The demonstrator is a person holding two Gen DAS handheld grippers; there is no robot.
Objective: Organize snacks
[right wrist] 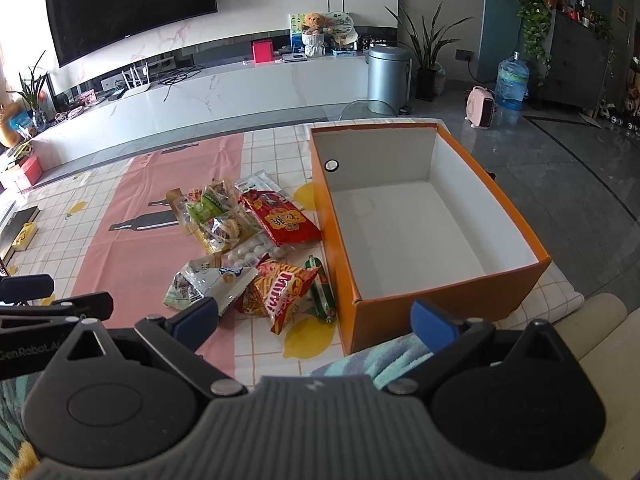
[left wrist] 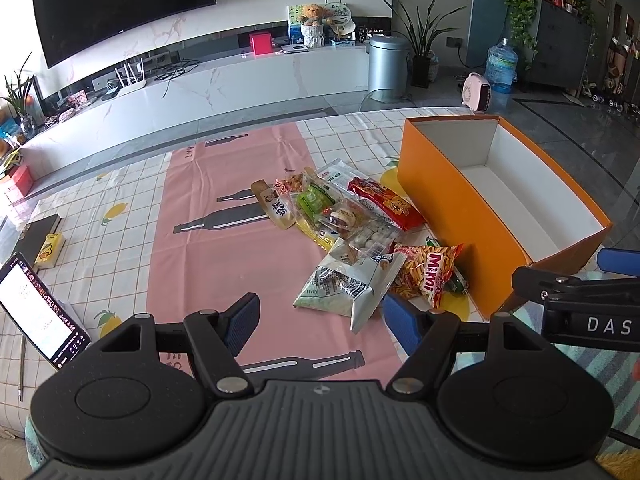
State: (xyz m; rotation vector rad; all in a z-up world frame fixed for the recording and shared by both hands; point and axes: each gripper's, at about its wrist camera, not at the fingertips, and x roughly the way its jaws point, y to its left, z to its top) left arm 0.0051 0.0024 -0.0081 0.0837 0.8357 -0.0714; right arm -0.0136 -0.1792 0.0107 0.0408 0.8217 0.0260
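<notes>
Both grippers, left gripper (left wrist: 320,322) and right gripper (right wrist: 316,316), hang spread apart and empty over the bench (left wrist: 120,184). Snack packets (right wrist: 244,248) lie heaped at nine o'clock of the empty orange box (right wrist: 340,264); overlapping slippery wrappers could slide or drag neighbours when pinched.

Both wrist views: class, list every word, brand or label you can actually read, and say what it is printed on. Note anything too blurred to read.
"Mimi": on the orange-red snack bag.
"DAS": white letters on the right claw body, cut off by the frame edge.
"GenRobot.A": on the left claw body, partly cut off.
Red snack packet: large Chinese characters, too distorted to read.
Phone screen and other wrappers: too small.
</notes>
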